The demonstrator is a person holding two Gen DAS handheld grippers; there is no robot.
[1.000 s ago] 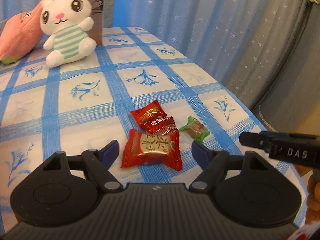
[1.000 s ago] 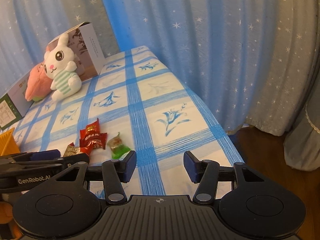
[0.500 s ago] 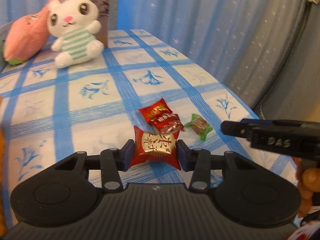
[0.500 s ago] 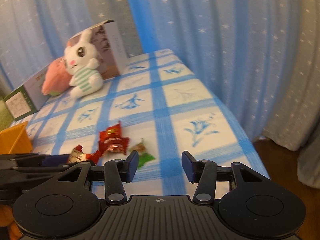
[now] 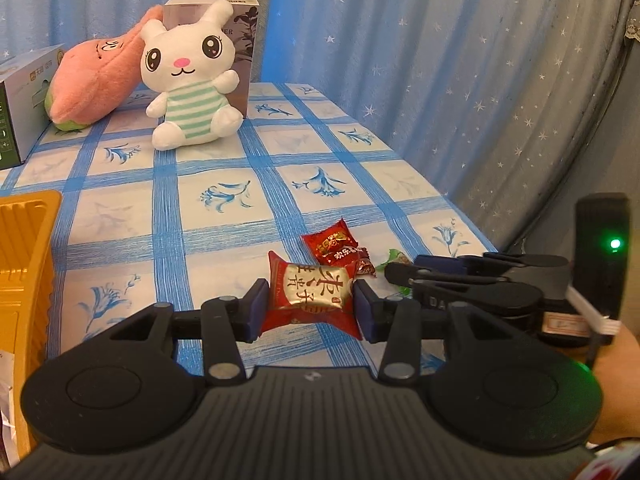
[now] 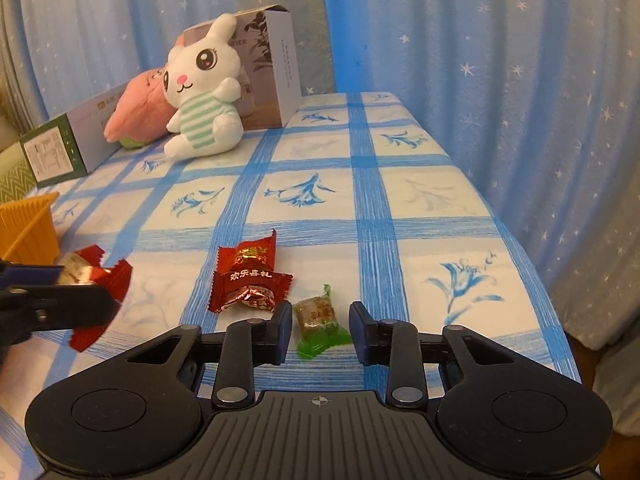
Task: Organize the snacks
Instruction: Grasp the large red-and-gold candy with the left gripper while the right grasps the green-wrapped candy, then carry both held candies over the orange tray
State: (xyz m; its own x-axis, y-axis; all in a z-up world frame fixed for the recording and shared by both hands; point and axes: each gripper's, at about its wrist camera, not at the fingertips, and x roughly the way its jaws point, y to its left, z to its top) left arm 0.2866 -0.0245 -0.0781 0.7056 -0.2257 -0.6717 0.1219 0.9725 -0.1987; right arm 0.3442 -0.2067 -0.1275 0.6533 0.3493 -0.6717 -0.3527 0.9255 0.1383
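Blue-checked cloth covers the table point(image 6: 400, 208). At its near edge, the left gripper point(image 5: 306, 306) pinches a red snack packet point(image 5: 310, 300), seemingly lifted clear for the orange tray point(image 5: 24, 264) at the left edge. The right gripper point(image 6: 320, 330) is closing around a green candy point(image 6: 318, 326), pads not yet touching. Two red candies point(image 6: 248, 276) lie just beside it; a plush rabbit point(image 6: 204, 92) sits at the far edge.

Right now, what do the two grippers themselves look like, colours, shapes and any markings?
Both are matte black plastic. The left gripper has a ribbed body, two round discs, silver pivot pins and dark blue finger pads. The right gripper has the same build. Seen from the left camera, it carries white lettering partly hidden, a green light and a white cable.
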